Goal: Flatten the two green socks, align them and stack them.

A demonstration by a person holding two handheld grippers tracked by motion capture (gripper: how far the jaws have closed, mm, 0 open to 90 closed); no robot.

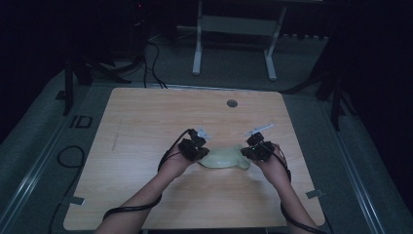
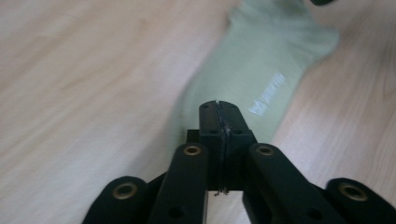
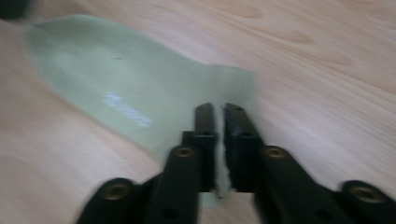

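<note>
Both tools pinch the pale green sock (image 1: 225, 158) at mid-frame: left tool (image 2: 218, 106) and right tool (image 3: 219, 109) clamped on opposite ends.

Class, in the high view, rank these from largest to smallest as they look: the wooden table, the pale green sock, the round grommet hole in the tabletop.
1. wooden table, by far the largest.
2. pale green sock, stretched between the two grippers.
3. round grommet hole, smallest.
</note>
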